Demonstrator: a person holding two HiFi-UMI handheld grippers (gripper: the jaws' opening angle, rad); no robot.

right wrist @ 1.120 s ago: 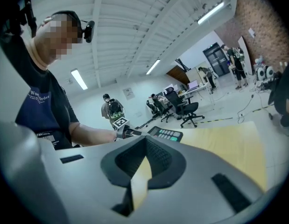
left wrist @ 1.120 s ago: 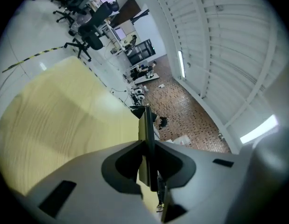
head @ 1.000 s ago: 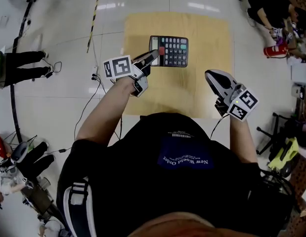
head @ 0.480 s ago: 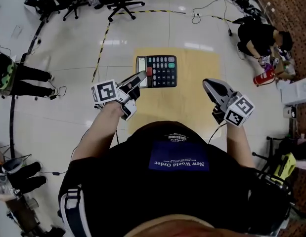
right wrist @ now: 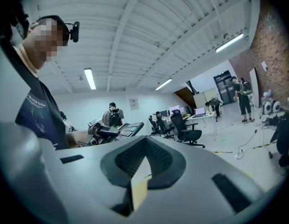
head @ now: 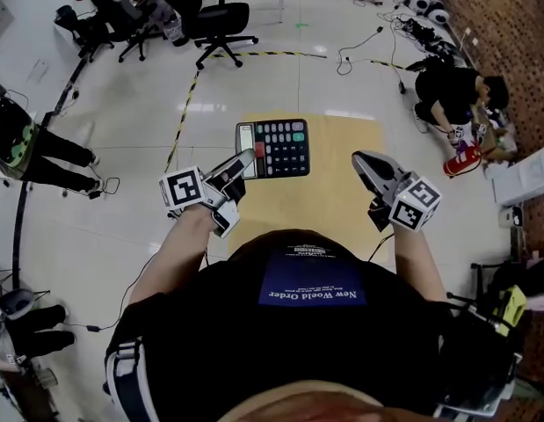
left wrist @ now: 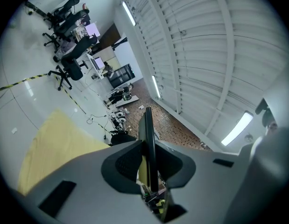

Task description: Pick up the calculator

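One grip only: L gripper (head: 245, 158) clamped on calculator (head: 280, 148) left short edge; long axis runs toward R gripper (head: 359, 159), closed on nothing.

Shot from a camera on the person's head, the head view drops steeply past both forearms to a pale yellow square floor mat (head: 342, 192), close above the left claw (head: 246, 157) and right claw (head: 364, 161). The left gripper view, rolled sideways, looks level along its jaws, edge-on to the dark grey flat calculator (left wrist: 150, 162). The right gripper view faces across past the person's dark T-shirt (right wrist: 39, 113). All three views share the calculator and the black swivel office chairs (head: 214, 20).
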